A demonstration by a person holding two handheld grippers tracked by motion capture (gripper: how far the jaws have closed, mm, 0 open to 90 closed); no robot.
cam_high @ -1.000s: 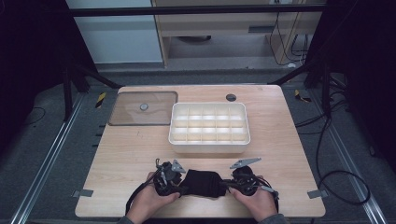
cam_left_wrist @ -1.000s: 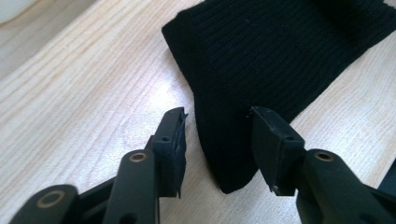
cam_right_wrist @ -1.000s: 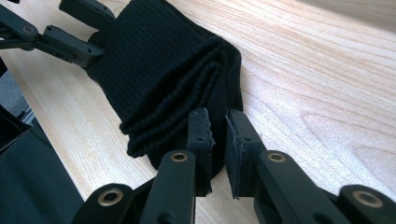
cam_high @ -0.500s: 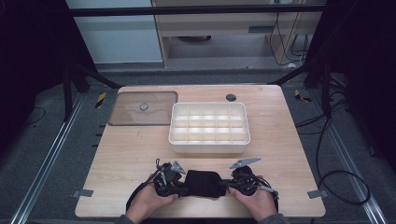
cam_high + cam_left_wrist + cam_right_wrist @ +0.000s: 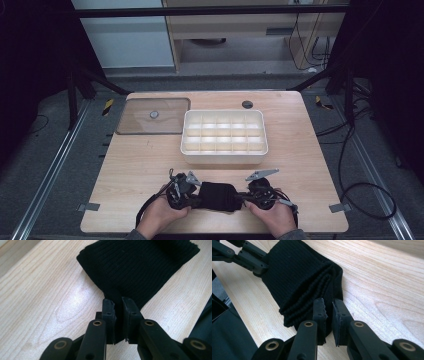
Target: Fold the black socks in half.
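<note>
On the pale wood table [image 5: 140, 165], just in front of the white divided tray [image 5: 224, 159]: left gripper [image 5: 118, 305] having just been closing, now pinching one end of the black knitted cloth [image 5: 218, 196], right gripper [image 5: 329, 306] clamping the other. Keeping both pinches firm and level, pulling evenly to avoid slipping.

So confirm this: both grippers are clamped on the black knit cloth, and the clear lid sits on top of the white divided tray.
Not quite. The clear lid lies flat on the table to the left of the white divided tray, not on it; the high view shows this. The left gripper and right gripper are indeed clamped on the black knit cloth.
</note>
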